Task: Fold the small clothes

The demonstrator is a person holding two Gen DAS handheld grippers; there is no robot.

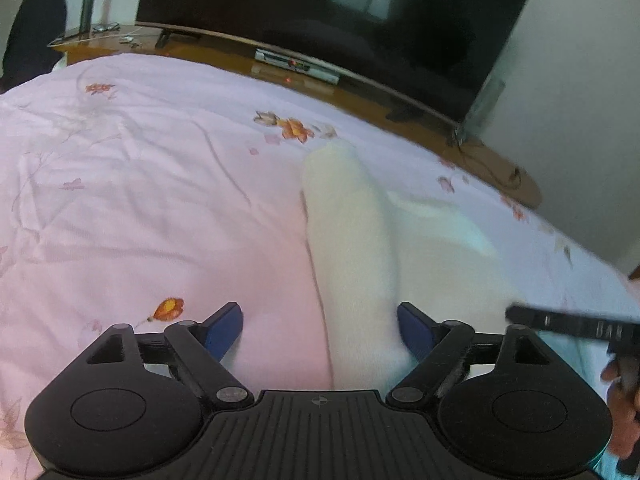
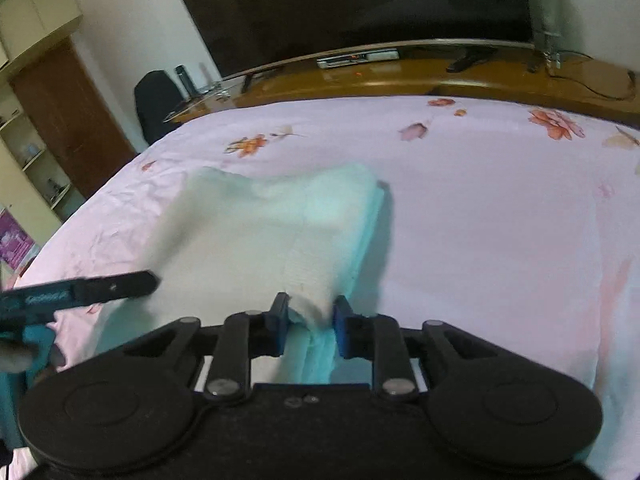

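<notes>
Two claws work over one bed (image 1: 140,184), its pink quilt printed with orange flowers and filling most of both views; beyond its far edge, at twelve o'clock, a wooden counter (image 2: 440,76) carries a big dark TV (image 1: 320,20) and a flat silver box (image 1: 296,65); a black chair (image 2: 154,100) stands off the bed's corner, at ten o'clock in the right wrist view, with a brown door (image 2: 68,120) and cream shelves further round at nine.

On the quilt lies the garment (image 2: 248,240), a small white piece, soft and blurred; in the right wrist view it spreads from the centre toward nine o'clock, with a doubled edge along its three o'clock side; in the left wrist view a long fold or sleeve of it (image 1: 348,232) runs from twelve o'clock down to six, straight toward the camera.

The right claw (image 2: 309,322) has its blue pads drawn close, pinching a bunched edge of the garment between them; the cloth rises from the grip toward twelve o'clock.

The left claw (image 1: 320,330) stands wide apart; the white fold lies between its pads, close against the three o'clock one, yet nothing is gripped.

Each view catches the other claw's black finger at its edge, with part of a hand (image 1: 624,400) behind it.
</notes>
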